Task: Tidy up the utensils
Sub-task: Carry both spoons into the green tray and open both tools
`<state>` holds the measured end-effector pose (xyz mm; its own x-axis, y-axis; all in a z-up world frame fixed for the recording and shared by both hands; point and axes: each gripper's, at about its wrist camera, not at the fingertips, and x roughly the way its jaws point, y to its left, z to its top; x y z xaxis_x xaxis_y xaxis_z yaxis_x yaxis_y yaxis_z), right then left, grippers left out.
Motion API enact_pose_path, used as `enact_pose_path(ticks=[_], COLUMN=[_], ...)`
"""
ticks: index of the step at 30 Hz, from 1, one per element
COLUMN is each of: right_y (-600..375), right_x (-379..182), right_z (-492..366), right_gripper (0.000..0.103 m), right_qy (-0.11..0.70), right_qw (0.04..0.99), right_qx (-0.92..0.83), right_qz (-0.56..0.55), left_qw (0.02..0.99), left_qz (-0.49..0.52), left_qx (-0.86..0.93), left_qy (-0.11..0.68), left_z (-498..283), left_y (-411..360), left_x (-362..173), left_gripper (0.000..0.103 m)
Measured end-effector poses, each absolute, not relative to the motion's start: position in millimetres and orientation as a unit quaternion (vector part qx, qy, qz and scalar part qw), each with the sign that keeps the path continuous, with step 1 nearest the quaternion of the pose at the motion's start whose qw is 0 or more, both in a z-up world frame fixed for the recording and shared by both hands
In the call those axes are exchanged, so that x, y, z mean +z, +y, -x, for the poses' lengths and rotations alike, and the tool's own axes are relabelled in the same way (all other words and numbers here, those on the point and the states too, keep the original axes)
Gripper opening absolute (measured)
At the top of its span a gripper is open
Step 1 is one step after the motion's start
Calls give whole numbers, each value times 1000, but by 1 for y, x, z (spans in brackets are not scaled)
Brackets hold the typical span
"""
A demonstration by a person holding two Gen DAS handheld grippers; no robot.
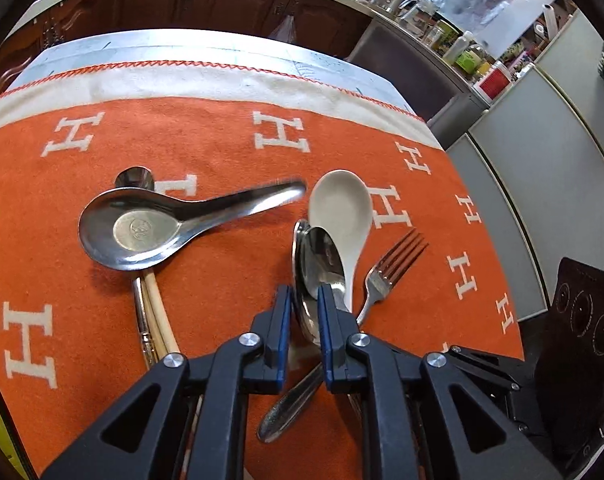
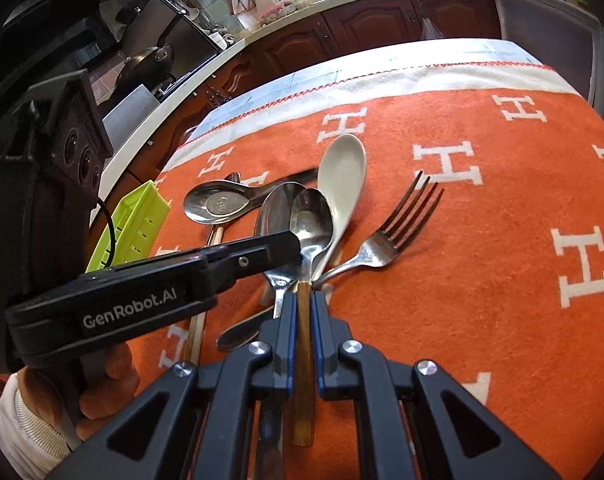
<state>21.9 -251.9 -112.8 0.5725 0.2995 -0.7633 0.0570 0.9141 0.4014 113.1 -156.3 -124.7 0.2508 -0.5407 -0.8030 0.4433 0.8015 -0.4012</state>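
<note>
We work over an orange cloth [image 1: 221, 280] patterned with white H letters, spread on a table in a kitchen with dark wood cabinets [image 1: 205, 0] behind. Nearest us, the right gripper [image 2: 301, 300] has its jaws narrow, clamped on the wooden handle of a spoon [image 2: 310, 216] whose steel bowl points away from us. Just left of that spoon, the left gripper [image 1: 305, 300] reaches in from the side; its jaws are narrow and easing apart, with the edge of a steel spoon bowl [image 1: 304, 280] between the pads, though we cannot tell whether they press on it. A white ceramic spoon [image 2: 342, 172] lies touching the wooden-handled spoon on its right, and a fork [image 2: 390, 232] fans out further right. Left of the spoon, a wide steel ladle spoon [image 1: 133, 232] rests across chopsticks [image 1: 161, 320]. Further left, at the cloth's edge, sits a lime-green tray [image 2: 131, 220].
</note>
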Motion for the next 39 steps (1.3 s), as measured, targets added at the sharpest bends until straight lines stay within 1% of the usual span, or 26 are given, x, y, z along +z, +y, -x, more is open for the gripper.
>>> enact_pose_path(ticks=[3,10,15,20,26,30,35,39], right_y=[-253,-256,-250,-235,-199,-167,-122,-85], right_x=[-113,-110,-92,-65,-46,-32,-11,-4], right_z=[-24,-18,-9,4,14,19,18,6], right_gripper=[7,7,7,6,6,6,6,6], right_qy=[458,454,442,425,424,422,412,416], right_qw=[863,863,868,877,882,882,875,861], right_qx=[70,68,82,101,127,159,221,261], right_qz=[-201,-213,-212,-198,-160,-137,-124,-132], left_qw=[788,787,803,820,848,862,886,906], left_qz=[65,101,102,115,128,126,117,97], left_qx=[-310,-303,-318,-317,-301,-282,-234,-177], left_qy=[528,528,494,462,417,402,382,371], left_z=[-115,-112,-97,-77,-47,-29,-8,0], left_y=[-152,-142,-130,-99,-44,-10,48,93], left_x=[-125,-126,-95,-62,-22,4,49,67], left_gripper=[3,1,0,0,0,0,1,1])
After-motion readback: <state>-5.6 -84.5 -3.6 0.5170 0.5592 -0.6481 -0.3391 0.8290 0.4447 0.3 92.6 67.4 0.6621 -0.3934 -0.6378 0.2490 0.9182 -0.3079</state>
